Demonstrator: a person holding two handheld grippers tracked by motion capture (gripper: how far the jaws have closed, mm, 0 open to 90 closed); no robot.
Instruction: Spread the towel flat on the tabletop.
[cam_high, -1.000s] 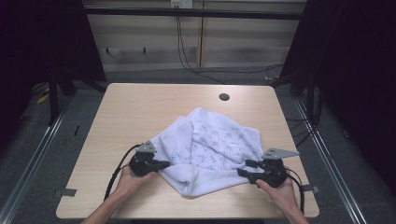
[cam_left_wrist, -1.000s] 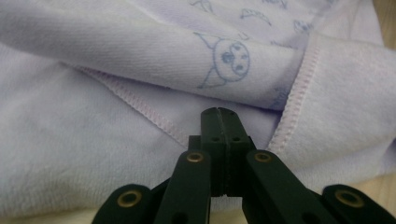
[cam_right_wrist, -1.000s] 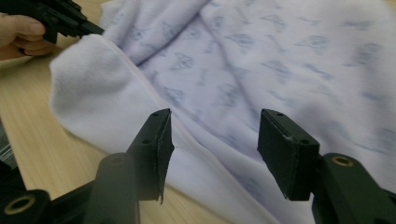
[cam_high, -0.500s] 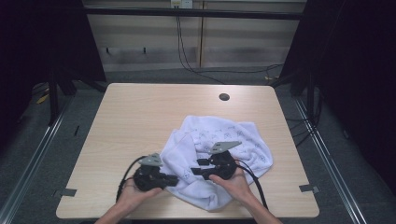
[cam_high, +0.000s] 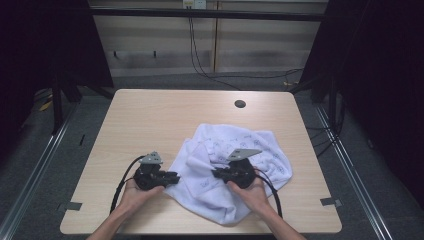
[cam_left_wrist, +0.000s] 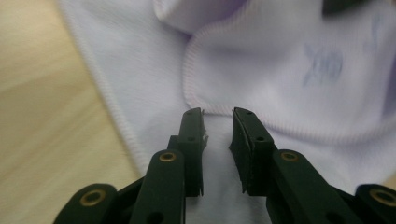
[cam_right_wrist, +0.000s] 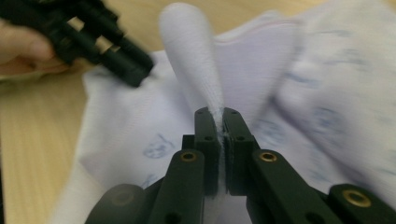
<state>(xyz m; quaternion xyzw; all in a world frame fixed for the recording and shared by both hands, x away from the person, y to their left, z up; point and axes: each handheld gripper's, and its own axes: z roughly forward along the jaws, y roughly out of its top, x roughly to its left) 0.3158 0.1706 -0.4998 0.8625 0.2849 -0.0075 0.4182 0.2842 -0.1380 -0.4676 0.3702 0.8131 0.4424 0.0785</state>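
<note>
High view: cloth (cam_high: 235, 170) is lying crumpled at the worktop's (cam_high: 165, 120) five o'clock area. Right tool (cam_high: 216, 174), its jaws having just been closing, is pinching a raised fold of it. Left tool (cam_high: 175, 176), at the cloth's nine o'clock edge, has just been opening; its jaws are standing spread over the cloth, gripping nothing.

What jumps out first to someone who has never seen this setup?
A crumpled white cloth with a faint blue print lies on the near right of the wooden table. The right gripper pinches a fold of it, while the left gripper has its jaws apart over the cloth's edge.
</note>
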